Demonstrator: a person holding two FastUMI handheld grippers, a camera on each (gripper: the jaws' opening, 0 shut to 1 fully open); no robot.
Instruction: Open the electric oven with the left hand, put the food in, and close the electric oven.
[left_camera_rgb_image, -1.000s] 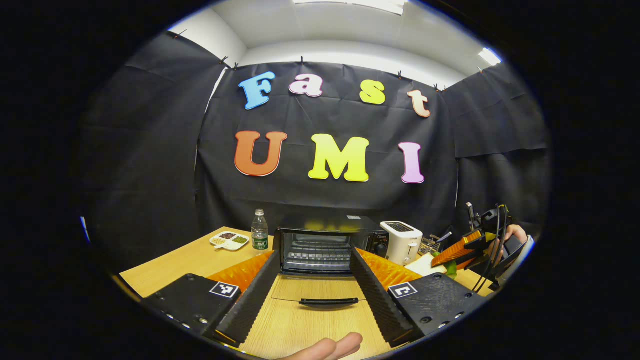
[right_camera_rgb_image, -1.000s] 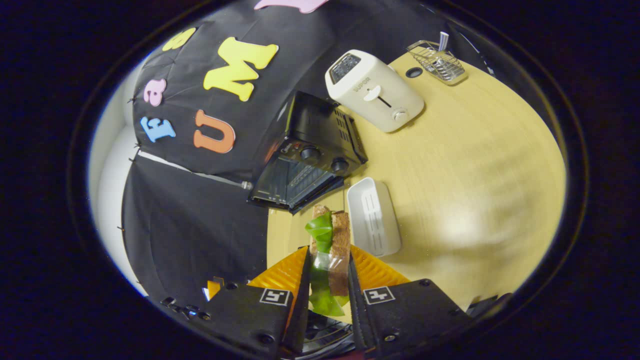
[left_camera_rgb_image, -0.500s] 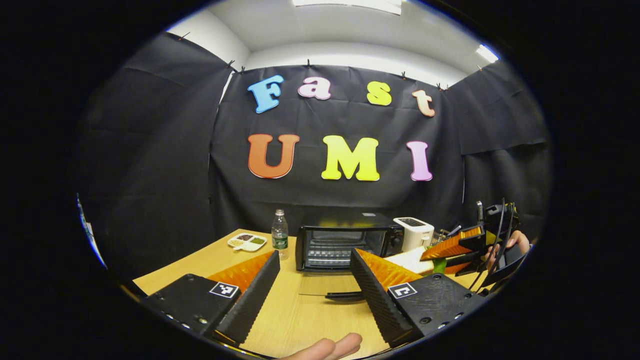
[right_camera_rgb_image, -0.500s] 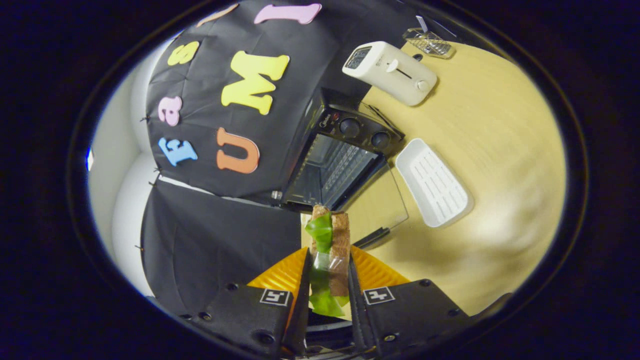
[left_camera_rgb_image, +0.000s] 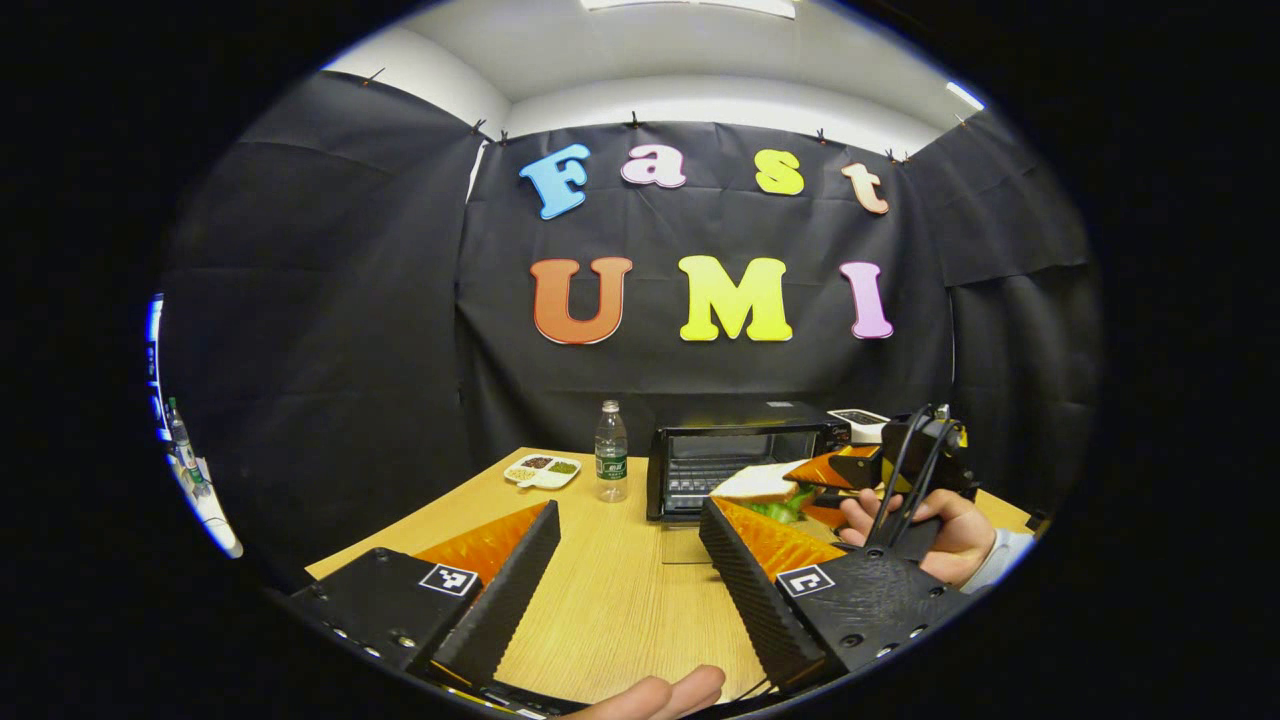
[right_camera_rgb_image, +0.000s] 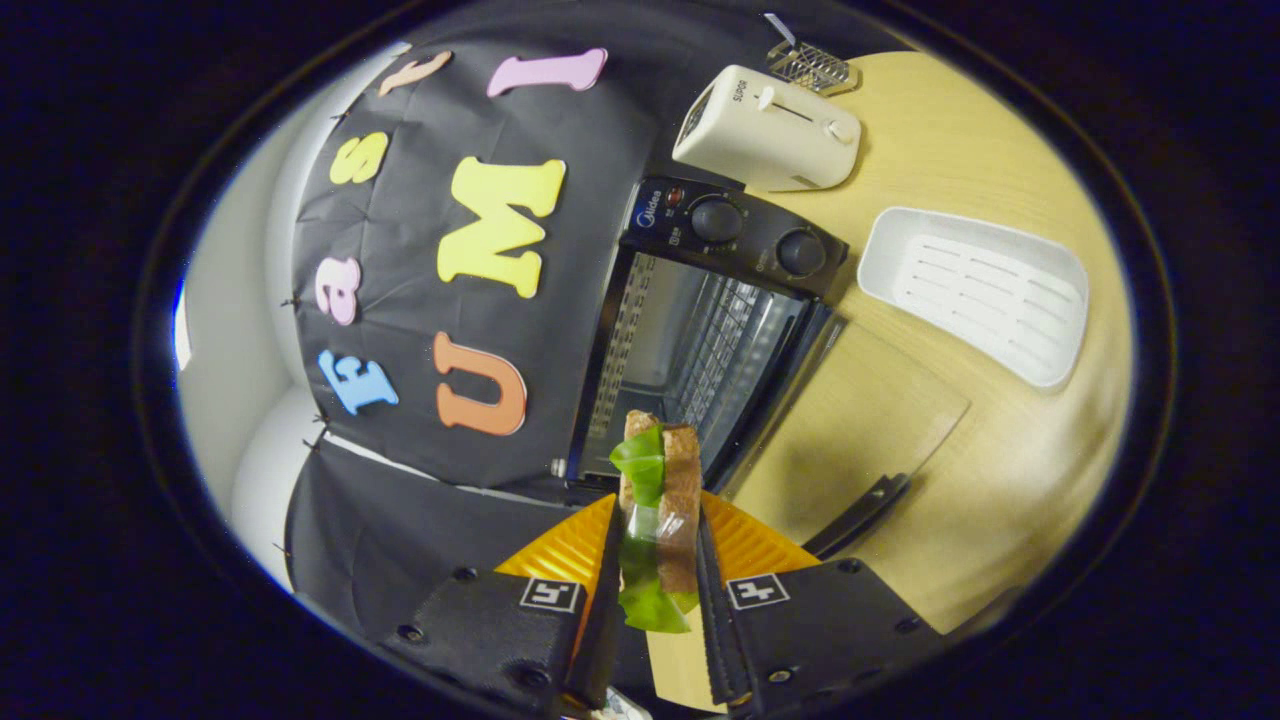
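Right gripper (right_camera_rgb_image: 655, 600) is pinching the sandwich (right_camera_rgb_image: 660, 500) between both fingers, so the food sits clamped edge-on with a green lettuce leaf hanging out one side and brown bread on the other. It hangs in the air just in front of the electric oven (right_camera_rgb_image: 700, 330), lined up with the open mouth but not inside yet. Oven door (right_camera_rgb_image: 850, 430) is dropped all the way down flat over the table, glass see-through, dark handle at its outer edge. You can see the wire rack inside and two knobs on the control panel.

From the left gripper view the same sandwich (left_camera_rgb_image: 765, 487) shows as a pale slice with green under it, held by the other gripper with a hand (left_camera_rgb_image: 935, 530) wrapped around its grip, right by the oven (left_camera_rgb_image: 735, 455) front.

Left gripper (left_camera_rgb_image: 625, 570) is spread wide with nothing between the fingers, hovering over bare wooden table (left_camera_rgb_image: 600, 600), well back from the oven.

Around that: white toaster (right_camera_rgb_image: 765, 125) next to the oven's knob side, a white ribbed tray (right_camera_rgb_image: 975, 290) lying near the door, a small wire rack (right_camera_rgb_image: 812, 65) behind the toaster. On the oven's other side there's a water bottle (left_camera_rgb_image: 611, 465) standing upright and a little divided dish (left_camera_rgb_image: 543, 470) just beyond it.
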